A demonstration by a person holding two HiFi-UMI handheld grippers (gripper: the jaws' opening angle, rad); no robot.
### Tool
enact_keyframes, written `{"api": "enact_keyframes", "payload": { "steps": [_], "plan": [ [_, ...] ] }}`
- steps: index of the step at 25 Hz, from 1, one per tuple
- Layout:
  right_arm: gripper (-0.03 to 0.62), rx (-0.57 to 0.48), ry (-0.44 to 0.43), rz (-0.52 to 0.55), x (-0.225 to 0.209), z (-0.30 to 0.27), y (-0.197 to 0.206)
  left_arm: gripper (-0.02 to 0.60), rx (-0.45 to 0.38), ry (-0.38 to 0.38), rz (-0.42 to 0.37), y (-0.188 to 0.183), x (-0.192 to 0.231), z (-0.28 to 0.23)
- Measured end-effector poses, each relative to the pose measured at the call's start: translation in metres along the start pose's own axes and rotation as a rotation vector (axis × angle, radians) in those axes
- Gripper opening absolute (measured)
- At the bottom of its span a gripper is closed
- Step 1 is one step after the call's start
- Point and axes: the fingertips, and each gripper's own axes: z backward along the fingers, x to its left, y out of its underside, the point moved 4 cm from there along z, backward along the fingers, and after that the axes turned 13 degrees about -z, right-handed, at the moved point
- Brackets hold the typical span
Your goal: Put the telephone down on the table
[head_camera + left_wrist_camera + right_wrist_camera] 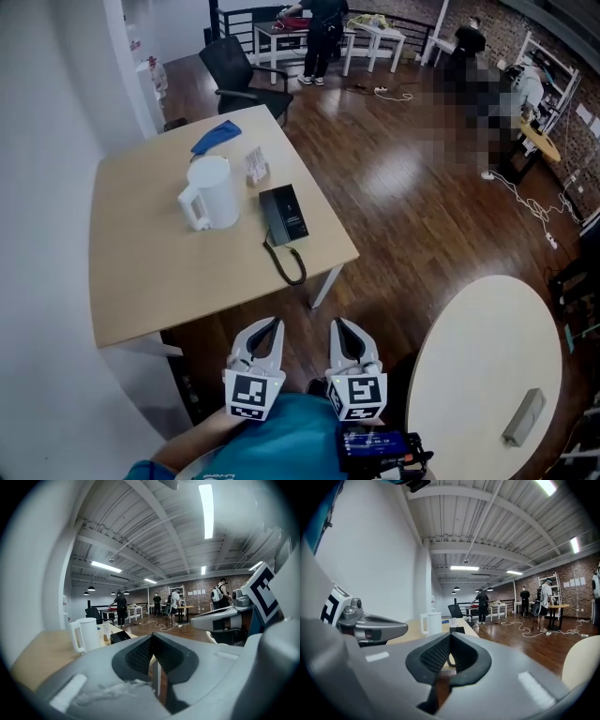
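The black telephone (284, 214) lies flat on the wooden table (141, 281) near its right edge, and its coiled cord (289, 263) trails toward the front edge. Both grippers hover short of the table's near edge, side by side and pointing at it. My left gripper (276, 323) is shut with nothing in it, its jaws meeting at the tip (152, 637). My right gripper (339, 325) is also shut and empty (450, 636). From the gripper views the telephone (121, 636) (457, 630) shows small, well ahead of the jaws.
A white kettle (209, 193) stands left of the telephone, with a small clear holder (256, 165) and a blue cloth (216, 137) behind it. A round white table (478, 347) bearing a grey object (523, 417) is at the right. A black chair (236, 67) and people stand farther back.
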Motion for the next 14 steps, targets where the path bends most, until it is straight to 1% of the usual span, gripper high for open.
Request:
{"api": "enact_keyframes", "payload": {
  "steps": [14],
  "plan": [
    [-0.009,0.022,-0.006,0.005,0.014,-0.005,0.008,0.014,0.023,0.002,0.019,0.013,0.010,0.015]
  ]
}}
